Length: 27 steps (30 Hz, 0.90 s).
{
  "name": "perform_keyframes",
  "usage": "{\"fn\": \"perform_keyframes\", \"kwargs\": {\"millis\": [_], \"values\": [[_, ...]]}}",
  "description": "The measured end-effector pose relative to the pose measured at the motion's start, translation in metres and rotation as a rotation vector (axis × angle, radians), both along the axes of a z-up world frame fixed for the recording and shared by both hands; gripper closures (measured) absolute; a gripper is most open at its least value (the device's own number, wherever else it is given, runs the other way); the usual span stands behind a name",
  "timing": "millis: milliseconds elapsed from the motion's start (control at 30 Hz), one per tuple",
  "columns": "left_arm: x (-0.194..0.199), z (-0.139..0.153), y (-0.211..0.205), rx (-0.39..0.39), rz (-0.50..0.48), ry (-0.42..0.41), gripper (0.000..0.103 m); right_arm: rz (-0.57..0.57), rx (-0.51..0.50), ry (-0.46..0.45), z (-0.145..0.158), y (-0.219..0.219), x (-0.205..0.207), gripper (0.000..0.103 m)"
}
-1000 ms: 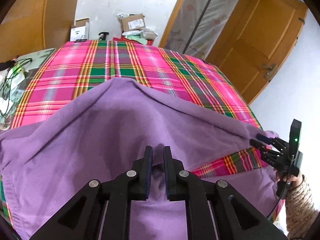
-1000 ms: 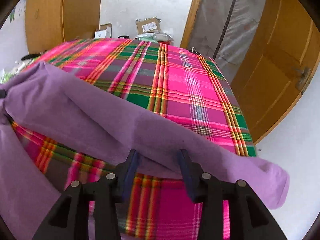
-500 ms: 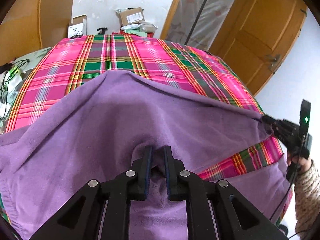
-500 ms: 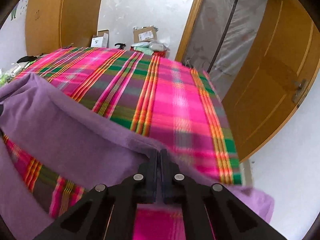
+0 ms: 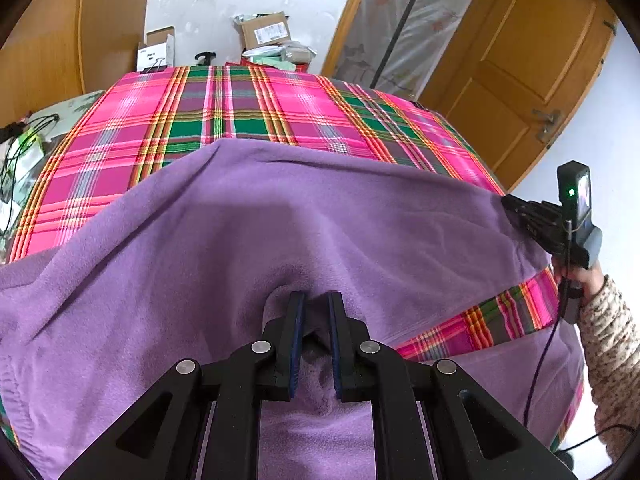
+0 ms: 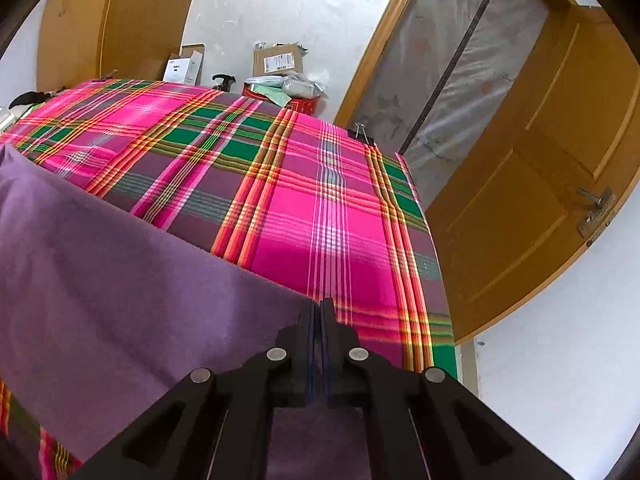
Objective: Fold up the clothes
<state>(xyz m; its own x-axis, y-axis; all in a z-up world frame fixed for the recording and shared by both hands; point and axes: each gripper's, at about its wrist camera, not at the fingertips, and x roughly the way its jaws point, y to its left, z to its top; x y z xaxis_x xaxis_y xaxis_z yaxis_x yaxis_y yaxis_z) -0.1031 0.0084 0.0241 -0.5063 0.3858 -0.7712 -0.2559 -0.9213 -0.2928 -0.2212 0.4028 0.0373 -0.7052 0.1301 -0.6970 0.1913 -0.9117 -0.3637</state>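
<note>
A purple fleece garment [image 5: 248, 232] lies over the near part of a table with a pink, green and orange plaid cloth [image 5: 224, 120]. My left gripper [image 5: 316, 300] is shut on a bunched fold of the fleece near its middle. At the right of the left wrist view, my right gripper [image 5: 506, 202] pinches the garment's stretched right end, lifted off the table. The right wrist view shows the same gripper [image 6: 319, 305] shut on the purple fleece [image 6: 132, 280], with the fabric running off to the left over the plaid cloth [image 6: 304, 224].
Cardboard boxes [image 5: 264, 32] and bags are piled against the white wall beyond the table's far edge. A wooden door [image 6: 532, 184] stands to the right, close to the table's right edge. Cables [image 5: 20, 148] lie at the left. A patterned sleeve [image 5: 608, 344] is at the right.
My right gripper shut on the garment's right end and pulled it rightwards, drawing the fleece taut. The left gripper kept its hold in place.
</note>
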Motion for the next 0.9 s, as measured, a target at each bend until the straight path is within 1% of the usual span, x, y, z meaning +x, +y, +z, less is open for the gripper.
{"fn": "perform_keyframes", "kwargs": {"millis": [67, 167, 300, 367, 467, 533, 600, 700, 767, 900], "values": [[0.000, -0.001, 0.000, 0.001, 0.003, -0.003, 0.091, -0.020, 0.050, 0.018, -0.003, 0.001, -0.005, 0.100], [0.001, -0.002, 0.001, 0.000, 0.004, -0.006, 0.091, -0.069, 0.013, -0.005, -0.003, 0.012, -0.012, 0.100], [0.003, -0.002, -0.001, 0.004, 0.005, -0.006, 0.091, -0.122, -0.110, -0.007, 0.010, 0.038, 0.000, 0.099], [0.003, -0.002, -0.001, 0.007, 0.005, -0.007, 0.091, -0.168, -0.177, -0.006, 0.018, 0.059, 0.012, 0.095], [0.004, -0.002, -0.002, 0.013, 0.006, -0.008, 0.091, -0.249, -0.283, 0.008, 0.029, 0.091, 0.033, 0.091], [0.004, -0.002, -0.003, 0.017, 0.006, -0.008, 0.091, -0.302, -0.363, 0.019, 0.032, 0.112, 0.052, 0.090], [0.005, -0.003, -0.003, 0.019, 0.006, -0.009, 0.091, -0.356, -0.430, 0.031, 0.034, 0.131, 0.069, 0.085], [0.005, -0.004, -0.003, 0.020, 0.005, -0.012, 0.091, -0.441, -0.470, 0.067, 0.035, 0.151, 0.090, 0.079], [0.005, -0.004, -0.003, 0.018, 0.003, -0.011, 0.091, -0.465, -0.515, 0.084, 0.034, 0.161, 0.099, 0.073], [0.005, -0.003, -0.002, 0.014, 0.005, -0.012, 0.091, -0.484, -0.520, 0.073, 0.030, 0.173, 0.097, 0.071]]}}
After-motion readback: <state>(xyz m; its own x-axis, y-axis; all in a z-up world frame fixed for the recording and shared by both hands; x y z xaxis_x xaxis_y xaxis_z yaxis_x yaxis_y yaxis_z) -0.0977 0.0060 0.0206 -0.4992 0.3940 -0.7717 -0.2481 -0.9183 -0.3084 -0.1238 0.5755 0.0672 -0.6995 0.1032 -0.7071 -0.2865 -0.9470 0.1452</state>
